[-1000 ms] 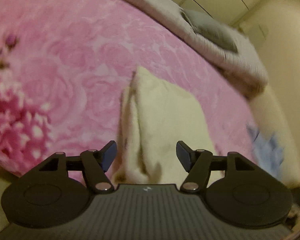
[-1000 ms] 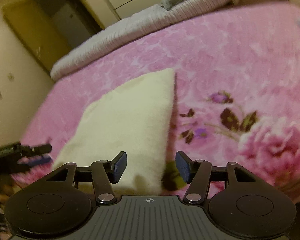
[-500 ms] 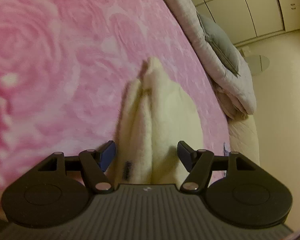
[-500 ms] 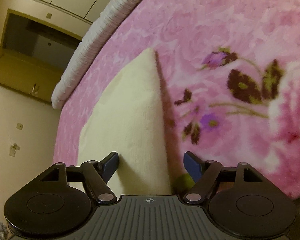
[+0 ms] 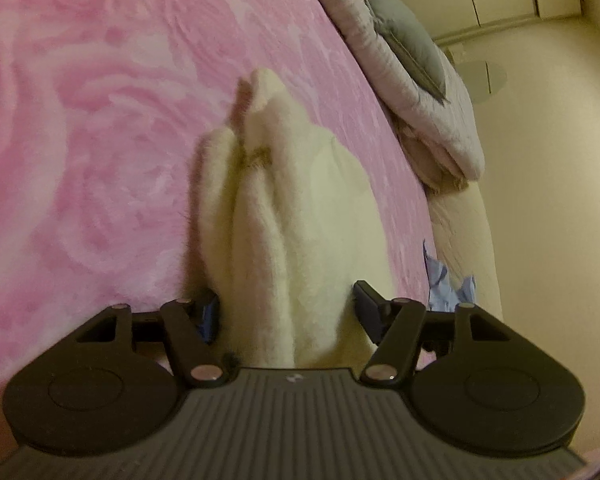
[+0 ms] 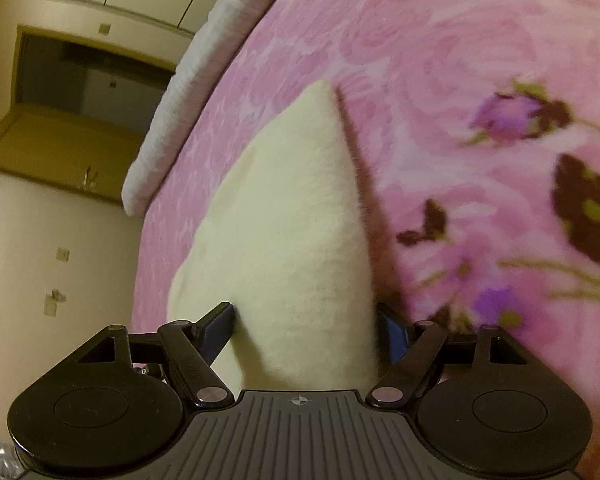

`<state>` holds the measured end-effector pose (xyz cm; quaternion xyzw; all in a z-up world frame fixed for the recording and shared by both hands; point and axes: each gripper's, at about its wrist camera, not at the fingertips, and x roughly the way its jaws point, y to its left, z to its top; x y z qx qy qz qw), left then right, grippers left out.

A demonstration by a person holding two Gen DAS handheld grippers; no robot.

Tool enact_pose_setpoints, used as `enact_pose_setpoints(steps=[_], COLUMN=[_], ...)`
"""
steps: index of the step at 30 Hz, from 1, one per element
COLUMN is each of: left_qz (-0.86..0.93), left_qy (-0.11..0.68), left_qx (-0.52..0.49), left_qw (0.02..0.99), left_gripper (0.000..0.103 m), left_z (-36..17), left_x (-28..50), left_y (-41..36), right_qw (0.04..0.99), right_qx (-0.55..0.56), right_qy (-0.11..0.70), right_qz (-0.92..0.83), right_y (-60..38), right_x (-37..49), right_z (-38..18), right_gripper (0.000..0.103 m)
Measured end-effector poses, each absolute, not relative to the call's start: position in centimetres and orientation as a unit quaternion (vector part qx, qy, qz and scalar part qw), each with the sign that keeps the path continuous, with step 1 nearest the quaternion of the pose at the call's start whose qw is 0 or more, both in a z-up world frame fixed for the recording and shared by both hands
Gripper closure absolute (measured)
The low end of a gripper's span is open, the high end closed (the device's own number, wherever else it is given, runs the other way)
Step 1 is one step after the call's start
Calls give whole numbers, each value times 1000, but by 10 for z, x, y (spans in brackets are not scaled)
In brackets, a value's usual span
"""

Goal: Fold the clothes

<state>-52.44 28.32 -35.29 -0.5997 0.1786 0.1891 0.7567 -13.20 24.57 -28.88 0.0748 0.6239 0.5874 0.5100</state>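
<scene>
Pink blanket (image 5: 100, 120) fills both frames; left gripper (image 5: 286, 312) and right gripper (image 6: 306, 328) straddle the cream garment (image 5: 292, 208), jaws parted, unclamped; next, clamp and fold.

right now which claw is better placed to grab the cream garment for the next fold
Left, narrowly. The left claw straddles the cream garment's stacked layered edges, so closing would catch all of them. The right claw straddles only the smooth folded side.

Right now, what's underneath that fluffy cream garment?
The cream garment lies on a pink rose-patterned blanket, which shows all around it. Whatever sits directly beneath its folded layers is covered.
</scene>
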Motion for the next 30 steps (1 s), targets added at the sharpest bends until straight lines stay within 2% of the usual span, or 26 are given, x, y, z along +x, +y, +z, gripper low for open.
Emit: enact_pose_setpoints(steps=[8, 11, 16, 21, 30], left_qz=[146, 127, 105, 131, 215], left_qy=[183, 196, 188, 157, 108], left_qx=[-608, -602, -609, -622, -614], left_qw=[759, 764, 763, 756, 752], left_gripper=[55, 59, 64, 65, 65], left_z=[-360, -353, -339, -304, -220], left_x=[-521, -520, -527, -555, -695], left_y=[300, 308, 331, 358, 423], right_qw=[477, 470, 472, 461, 392], right_qx=[67, 71, 85, 84, 51], right_qy=[628, 632, 639, 640, 633], right_qz=[611, 612, 601, 609, 665], right_y=[254, 254, 259, 292, 400], right_x=[-129, -127, -133, -159, -267], right_z=[-302, -302, -289, -252, -186], right_gripper=[54, 58, 61, 63, 63])
